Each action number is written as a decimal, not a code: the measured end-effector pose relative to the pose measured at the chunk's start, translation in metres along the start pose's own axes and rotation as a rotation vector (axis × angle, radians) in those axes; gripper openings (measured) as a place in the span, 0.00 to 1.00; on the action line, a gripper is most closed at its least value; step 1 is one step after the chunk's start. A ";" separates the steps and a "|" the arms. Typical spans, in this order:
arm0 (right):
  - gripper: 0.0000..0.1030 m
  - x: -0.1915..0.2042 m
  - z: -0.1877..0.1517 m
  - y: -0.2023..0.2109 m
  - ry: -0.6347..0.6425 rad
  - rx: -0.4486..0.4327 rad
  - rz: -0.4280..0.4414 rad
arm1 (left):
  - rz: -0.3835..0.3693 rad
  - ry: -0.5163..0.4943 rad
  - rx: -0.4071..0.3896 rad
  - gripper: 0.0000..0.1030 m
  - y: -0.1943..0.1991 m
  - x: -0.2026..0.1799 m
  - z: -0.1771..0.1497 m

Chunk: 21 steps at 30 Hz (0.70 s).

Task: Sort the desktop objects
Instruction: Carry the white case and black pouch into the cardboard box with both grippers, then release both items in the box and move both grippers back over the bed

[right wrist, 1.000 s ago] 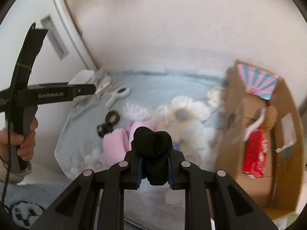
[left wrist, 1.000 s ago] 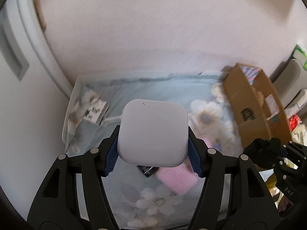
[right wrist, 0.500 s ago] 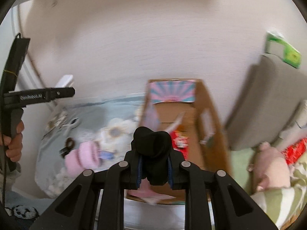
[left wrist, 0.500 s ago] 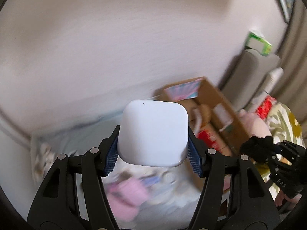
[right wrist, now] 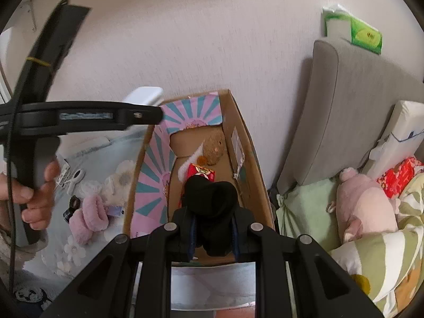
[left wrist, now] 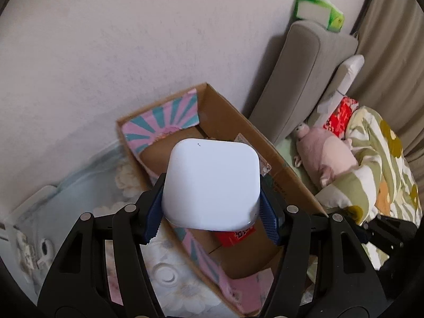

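Left wrist view: the left tongs [left wrist: 212,212] clamp a white box [left wrist: 212,182] above the cardboard box [left wrist: 265,143], ready to drop. The right tongs [right wrist: 213,228] pinch a black cloth [right wrist: 209,201] over it, at 6 o'clock.

The white box [left wrist: 212,182] looks like smooth, faintly glossy plastic. The black bundle [right wrist: 210,212] is soft matt cloth. The cardboard box [right wrist: 258,182] is plain brown card with matt printed paper flaps. The tablecloth [left wrist: 87,175] is flowered fabric. The pink pig toy [left wrist: 327,159] is plush, the headboard [right wrist: 349,106] woven grey cloth.
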State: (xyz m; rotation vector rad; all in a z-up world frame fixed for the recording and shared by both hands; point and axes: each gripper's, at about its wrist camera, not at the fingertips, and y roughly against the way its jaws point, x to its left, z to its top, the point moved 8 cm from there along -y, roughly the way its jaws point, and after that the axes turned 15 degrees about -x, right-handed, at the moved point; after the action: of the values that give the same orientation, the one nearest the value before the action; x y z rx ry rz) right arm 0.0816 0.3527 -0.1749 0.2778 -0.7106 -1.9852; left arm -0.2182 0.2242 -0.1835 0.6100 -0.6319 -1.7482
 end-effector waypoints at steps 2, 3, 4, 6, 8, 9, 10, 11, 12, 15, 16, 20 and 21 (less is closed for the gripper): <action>0.18 -0.002 -0.003 -0.004 -0.003 0.013 0.009 | 0.003 0.007 0.019 0.58 -0.012 -0.001 -0.001; 0.18 -0.003 -0.004 -0.007 -0.005 0.019 0.016 | 0.003 0.014 0.027 0.58 -0.018 -0.001 -0.002; 0.18 -0.003 -0.005 -0.009 -0.006 0.023 0.023 | 0.002 0.016 0.031 0.58 -0.019 0.001 -0.003; 0.18 -0.003 -0.008 -0.013 -0.004 0.031 0.036 | 0.007 0.017 0.041 0.58 -0.024 0.001 -0.005; 0.18 -0.002 -0.010 -0.017 0.003 0.039 0.041 | 0.014 0.015 0.041 0.58 -0.028 0.000 -0.005; 0.18 -0.002 -0.011 -0.018 0.005 0.041 0.045 | 0.015 0.015 0.042 0.58 -0.029 0.000 -0.005; 0.18 -0.001 -0.012 -0.019 0.006 0.044 0.051 | 0.019 0.016 0.040 0.58 -0.030 0.000 -0.004; 0.18 -0.001 -0.012 -0.019 0.005 0.046 0.058 | 0.022 0.016 0.037 0.58 -0.031 -0.001 -0.003; 0.18 0.000 -0.013 -0.020 0.004 0.047 0.062 | 0.024 0.016 0.035 0.58 -0.031 -0.002 -0.003; 0.18 0.000 -0.014 -0.024 0.007 0.055 0.073 | 0.015 0.023 0.044 0.58 -0.031 -0.002 -0.002; 0.18 0.000 -0.015 -0.025 0.007 0.059 0.078 | -0.006 0.035 0.058 0.59 -0.033 -0.004 -0.003; 0.46 0.002 -0.018 -0.027 0.017 0.085 0.088 | -0.067 0.071 0.090 0.92 -0.035 -0.010 -0.003; 0.52 0.002 -0.017 -0.026 0.024 0.080 0.072 | -0.062 0.069 0.073 0.92 -0.032 -0.010 0.000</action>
State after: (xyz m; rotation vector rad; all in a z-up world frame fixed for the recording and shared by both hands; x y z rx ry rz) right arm 0.0700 0.3543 -0.2043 0.3193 -0.7747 -1.8851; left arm -0.2378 0.2410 -0.2047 0.7451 -0.6365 -1.7600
